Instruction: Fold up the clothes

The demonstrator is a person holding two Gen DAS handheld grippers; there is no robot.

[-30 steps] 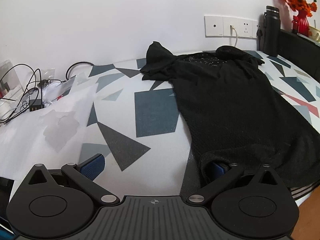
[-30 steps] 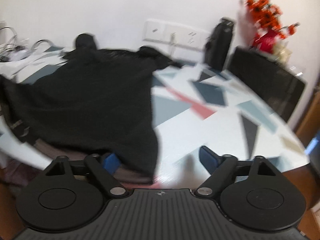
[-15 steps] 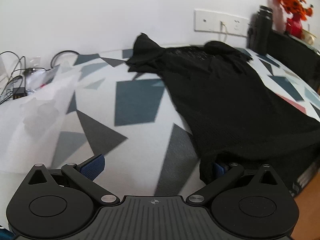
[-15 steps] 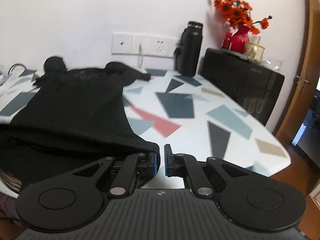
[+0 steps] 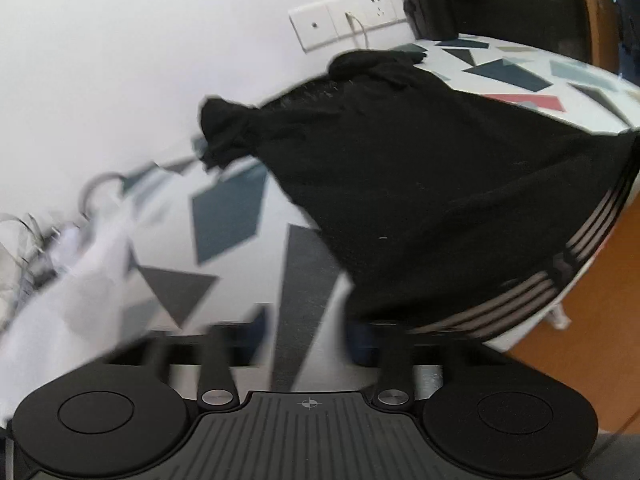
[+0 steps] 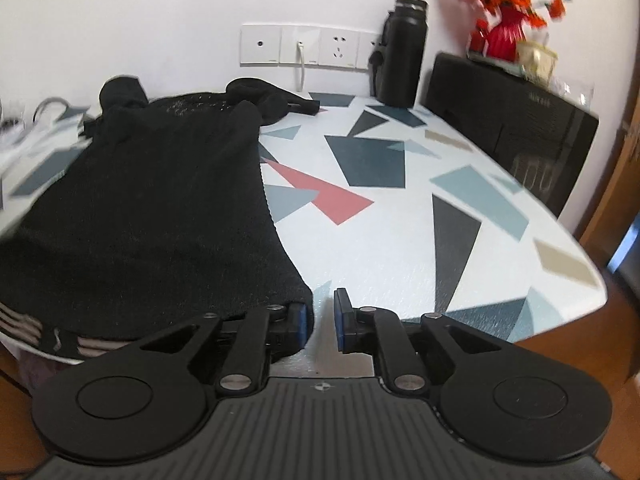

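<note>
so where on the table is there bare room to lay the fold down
The widest bare patch is the tabletop between the black garment, the bottle and the dark cabinet. A narrower strip lies between the garment and the white sheet. Cables crowd the far corner beyond the garment.

**Patterned table and its load**

A white table [image 6: 400, 248] printed with grey, teal and red shapes fills mid-frame. A black knit garment [image 6: 152, 216] lies across its left side, its hem over the near edge. A black flask [image 6: 402, 54] stands at the upper right by the wall; blurred cables [image 6: 48, 108] lie upper left.
</note>
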